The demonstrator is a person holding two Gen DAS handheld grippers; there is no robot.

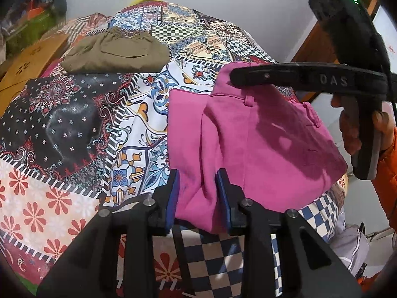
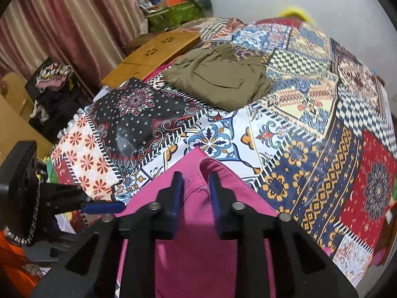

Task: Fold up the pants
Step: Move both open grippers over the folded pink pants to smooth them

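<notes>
Pink pants (image 1: 260, 134) are laid partly folded on a patchwork bedspread (image 1: 74, 124), near its front edge. The waistband with belt loops is seen toward the right in the left wrist view.

Left gripper (image 1: 198, 193): the blue-padded fingers (image 1: 223, 193) are set a little apart, with a fold of the pink cloth between them; whether the pads press on it cannot be told.

Right gripper (image 2: 194, 193): its fingers (image 2: 177, 193) are likewise narrowly apart over a raised ridge of the pants; a firm clamp cannot be confirmed. In the left wrist view this gripper is seen reaching in from the right above the waistband, held by a hand (image 1: 357, 129) in an orange sleeve (image 1: 387, 164).

A folded olive garment (image 1: 114, 52) is lying farther back on the bedspread, well apart from the pink pants. A wooden board (image 2: 151, 54) is seen beside it at the bed's edge.
</notes>
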